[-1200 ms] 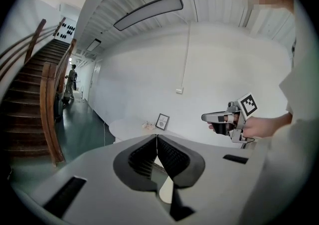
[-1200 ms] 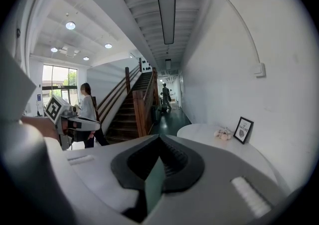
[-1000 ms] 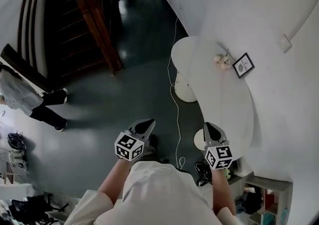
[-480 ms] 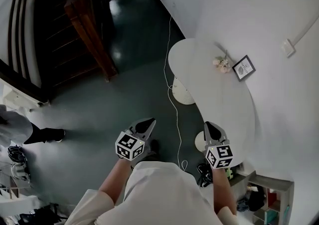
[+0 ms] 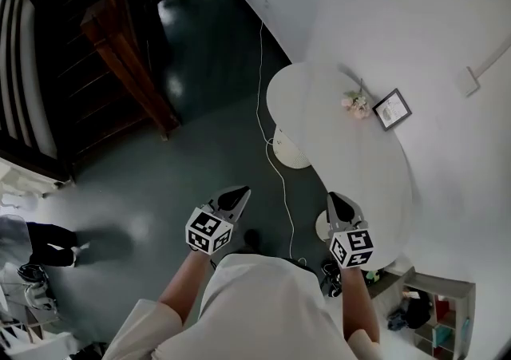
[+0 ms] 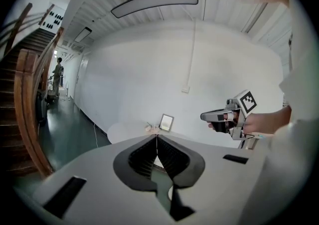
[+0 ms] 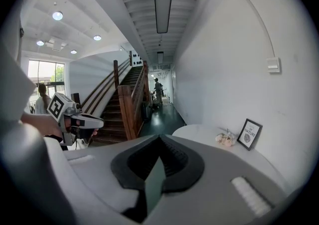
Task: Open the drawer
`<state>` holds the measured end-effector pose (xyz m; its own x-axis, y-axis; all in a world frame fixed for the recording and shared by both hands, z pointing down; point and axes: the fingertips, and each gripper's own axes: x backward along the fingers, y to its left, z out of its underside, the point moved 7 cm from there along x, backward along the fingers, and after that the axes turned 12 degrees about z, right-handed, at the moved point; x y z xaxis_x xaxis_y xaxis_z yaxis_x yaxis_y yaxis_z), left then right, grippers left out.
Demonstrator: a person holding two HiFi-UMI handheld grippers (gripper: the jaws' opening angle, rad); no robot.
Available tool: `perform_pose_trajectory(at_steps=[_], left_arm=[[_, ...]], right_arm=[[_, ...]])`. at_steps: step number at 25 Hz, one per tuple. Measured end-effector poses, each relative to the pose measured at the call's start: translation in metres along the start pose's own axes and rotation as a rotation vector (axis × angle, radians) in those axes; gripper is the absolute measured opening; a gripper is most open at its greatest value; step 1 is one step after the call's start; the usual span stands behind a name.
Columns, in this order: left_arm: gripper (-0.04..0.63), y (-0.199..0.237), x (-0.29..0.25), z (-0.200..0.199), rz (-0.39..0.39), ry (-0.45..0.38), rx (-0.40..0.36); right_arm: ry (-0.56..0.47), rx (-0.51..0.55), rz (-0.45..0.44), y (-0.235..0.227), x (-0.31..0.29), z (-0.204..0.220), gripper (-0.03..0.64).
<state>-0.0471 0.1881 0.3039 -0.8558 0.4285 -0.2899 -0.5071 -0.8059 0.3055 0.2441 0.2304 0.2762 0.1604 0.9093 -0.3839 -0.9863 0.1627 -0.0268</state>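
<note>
No drawer shows in any view. In the head view both grippers are held out in front of the person, over the dark floor. My left gripper (image 5: pixel 238 193) has its jaws together with nothing between them, as the left gripper view (image 6: pixel 157 138) confirms. My right gripper (image 5: pixel 333 199) is also shut and empty (image 7: pixel 158 138), and it hovers by the near end of a white oval table (image 5: pixel 375 183). Each gripper appears in the other's view: the right gripper (image 6: pixel 205 116) and the left gripper (image 7: pixel 99 123).
On the table stand a framed picture (image 5: pixel 391 108) and a small flower bunch (image 5: pixel 354 100). A white cable (image 5: pixel 273 160) trails across the floor by the table's round base (image 5: pixel 289 151). A wooden staircase (image 5: pixel 120 55) rises at the left. A small shelf unit (image 5: pixel 439 306) sits bottom right. A person (image 5: pixel 40 237) stands far left.
The whole scene has slid down and left in the head view as the person walks forward with both grippers. The bystander at the left has drifted toward the lower left edge. Both grippers stay shut.
</note>
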Motion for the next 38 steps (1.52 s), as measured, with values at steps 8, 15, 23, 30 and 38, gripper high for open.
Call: perform_pose_trajectory(at_steps=[8,15,23,30,38], left_arm=[[0.008,0.039,-0.001,-0.007,0.018,0.005,0.001],[0.008,0.055,-0.008,-0.004,0.005,0.006,0.034],[0.008,0.077,-0.036,0.004,-0.045,0.021,0.076],[0.008,0.101,-0.080,0.003,-0.092,0.029,0.115],[0.008,0.133,-0.143,0.008,-0.132,0.045,0.143]], right_arm=[[0.014,-0.006,0.015,0.015,-0.032,-0.006,0.011],[0.046,0.002,0.003,0.013,-0.055,-0.009,0.011],[0.103,0.012,-0.062,-0.005,-0.105,-0.005,0.011],[0.156,0.018,-0.148,-0.031,-0.165,-0.007,0.011],[0.243,0.027,-0.235,-0.064,-0.234,0.009,0.011]])
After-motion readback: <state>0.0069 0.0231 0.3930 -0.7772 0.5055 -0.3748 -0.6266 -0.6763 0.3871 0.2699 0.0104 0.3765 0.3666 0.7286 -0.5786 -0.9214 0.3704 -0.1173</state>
